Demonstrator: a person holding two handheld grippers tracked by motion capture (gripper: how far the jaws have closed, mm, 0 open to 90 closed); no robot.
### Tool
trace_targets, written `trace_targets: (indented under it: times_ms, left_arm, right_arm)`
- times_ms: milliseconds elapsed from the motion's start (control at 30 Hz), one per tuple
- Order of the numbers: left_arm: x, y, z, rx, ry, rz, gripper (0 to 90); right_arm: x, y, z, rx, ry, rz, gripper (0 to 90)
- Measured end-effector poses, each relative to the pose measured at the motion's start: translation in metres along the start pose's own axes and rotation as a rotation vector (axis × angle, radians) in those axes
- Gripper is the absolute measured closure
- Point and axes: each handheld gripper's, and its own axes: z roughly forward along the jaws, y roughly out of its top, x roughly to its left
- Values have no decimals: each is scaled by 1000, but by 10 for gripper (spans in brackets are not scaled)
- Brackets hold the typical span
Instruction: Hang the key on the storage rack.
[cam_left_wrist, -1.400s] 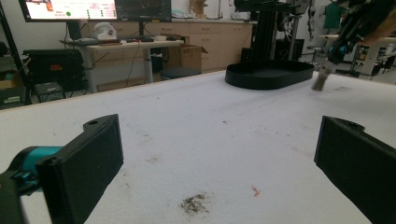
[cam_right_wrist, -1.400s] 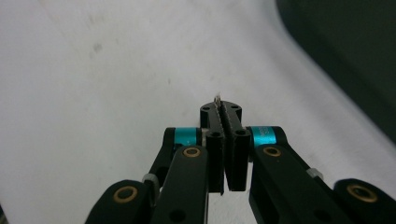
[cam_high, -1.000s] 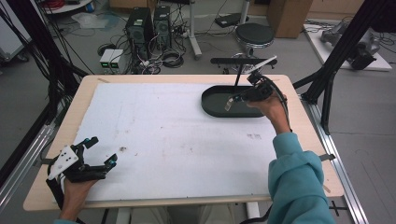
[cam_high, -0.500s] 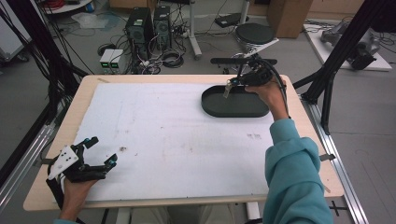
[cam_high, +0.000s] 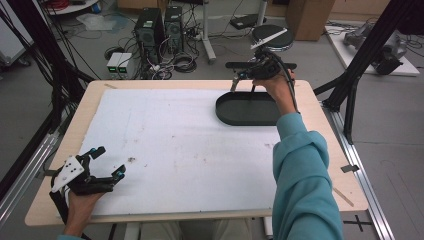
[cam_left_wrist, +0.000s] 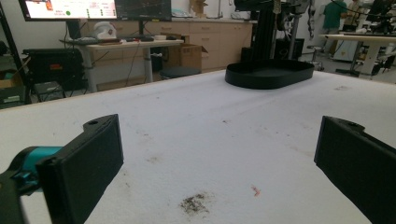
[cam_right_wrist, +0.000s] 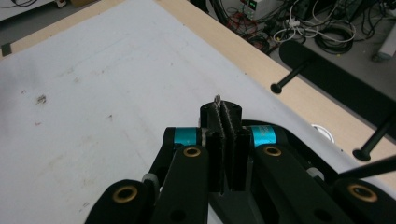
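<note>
High view first: the wooden tabletop (cam_high: 320, 150) carries a big white sheet (cam_high: 180, 150), marked with a few dark smudges. At the sheet's far right corner sits a black oval tray (cam_high: 240, 114), near the tabletop's far edge. A person's teal sleeve (cam_high: 302, 175) reaches out to it, and the right tool (cam_high: 243, 83) hangs just above the tray's far rim, its jaws pressed together on a thin silvery thing (cam_right_wrist: 217, 100) too small to identify. Down at the near left corner, the left tool (cam_high: 107, 162) rests on the sheet with its jaws spread wide apart, nothing between them.
</note>
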Motion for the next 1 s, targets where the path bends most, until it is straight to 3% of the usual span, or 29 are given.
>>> trace_targets:
  times_ms: [267,667,1000]
  left_arm:
    - [0,0,0,2,1,1,17]
    - [0,0,0,4,2,0,17]
    - [-1,0,0,3,1,-5,17]
  right_arm:
    - [-1,9,15,13,-34,-11,891]
    - [-9,7,27,25,-110,26,890]
    - [-13,6,33,38,-128,35,890]
